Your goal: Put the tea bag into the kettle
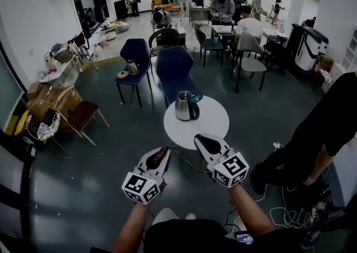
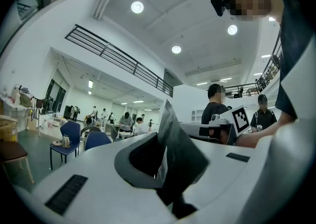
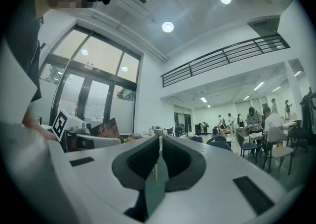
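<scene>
One dark tea bag (image 2: 180,154) stands on edge, clamped in the left gripper (image 1: 160,158), its long axis along the jaws and a corner pointing up. The right gripper (image 1: 207,144) is alongside, jaws pressed together. Ahead, the kettle (image 1: 184,106) stands on a round white table (image 1: 215,128), with a blue chair (image 1: 175,73) beyond.

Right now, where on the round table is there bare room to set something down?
The round table is bare on its right half and front, from the kettle to the rim. The kettle takes the back left; the left gripper, holding the tea bag, and right gripper crowd the near edge.
</scene>
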